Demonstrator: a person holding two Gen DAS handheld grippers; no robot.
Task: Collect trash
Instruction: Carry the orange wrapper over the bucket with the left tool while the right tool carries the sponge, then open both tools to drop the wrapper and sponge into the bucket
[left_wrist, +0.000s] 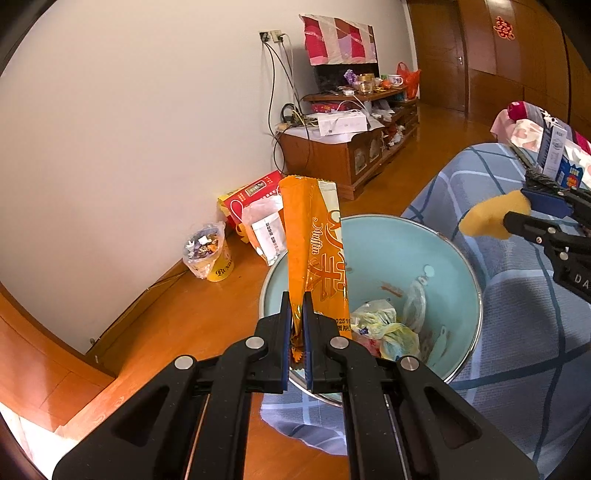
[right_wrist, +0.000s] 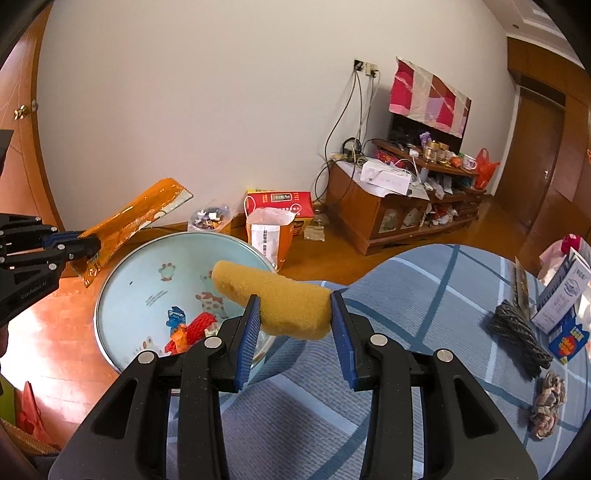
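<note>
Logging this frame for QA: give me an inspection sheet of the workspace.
Surface: blue plaid cloth on a surface beside the wooden floor.
Job's things: light blue basin already holds crumpled wrappers; orange snack wrapper and yellow sponge are held over or near it.
Clutter: dark rope coil, cartons, brownish bundle on the cloth; bags and a lined yellow cup by the wall.
Grippers: left hand-held gripper shut on the wrapper; right hand-held gripper shut on the sponge.
Cables: several hang from the wall socket to the wooden cabinet.
Surroundings: white wall, wooden doors.
</note>
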